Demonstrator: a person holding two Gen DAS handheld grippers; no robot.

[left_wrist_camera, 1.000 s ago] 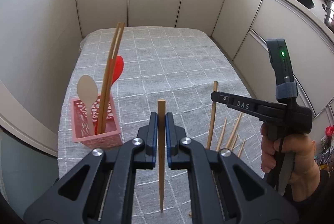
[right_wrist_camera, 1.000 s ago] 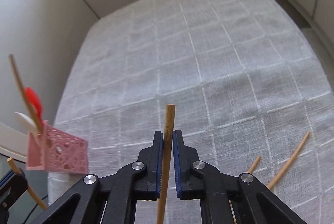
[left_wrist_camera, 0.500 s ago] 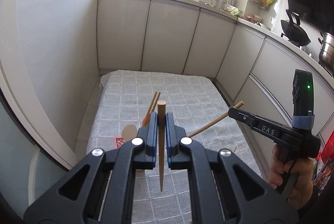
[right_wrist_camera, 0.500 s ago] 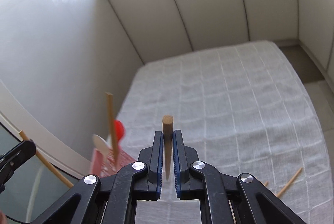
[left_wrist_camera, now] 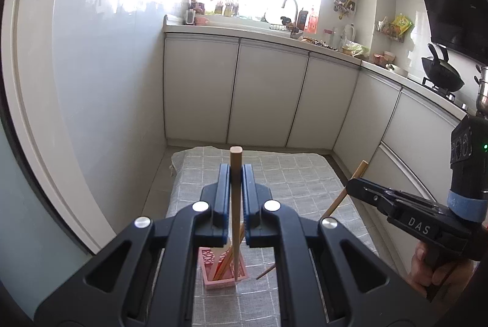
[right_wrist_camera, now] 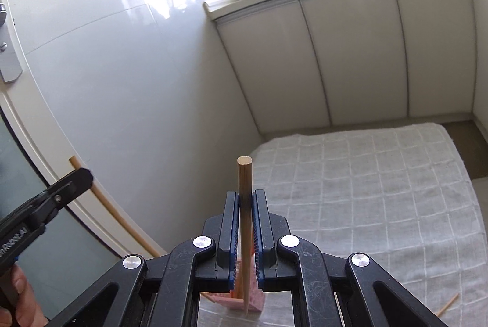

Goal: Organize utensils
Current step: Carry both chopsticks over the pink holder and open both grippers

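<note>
Left wrist view: left gripper fills the lower centre of the frame, jaws closed tight on a wooden chopstick. The stick stands upright between the pads, square butt end poking above the fingertips, tapered tip hanging down over the pink basket. Whether the tip touches the basket cannot be told.

The pink basket sits on the grey checked cloth covering the bench, low in the frame, partly hidden behind the gripper body. Brown chopsticks and something red lean inside it. One loose chopstick lies on the cloth just right of the basket.

Right gripper enters from the right edge of the same view, held by a hand at lower right. It is clamped on a second chopstick, which slants from upper right to lower left.

Right wrist view: the right gripper has its jaws pressed on that chopstick, round butt end upward, tip down in front of the pink basket at the bottom centre. Left gripper shows at left edge with its chopstick running diagonally. Another loose chopstick lies on the cloth at lower right.

Background: white cabinet doors, cluttered counter, bright window.
</note>
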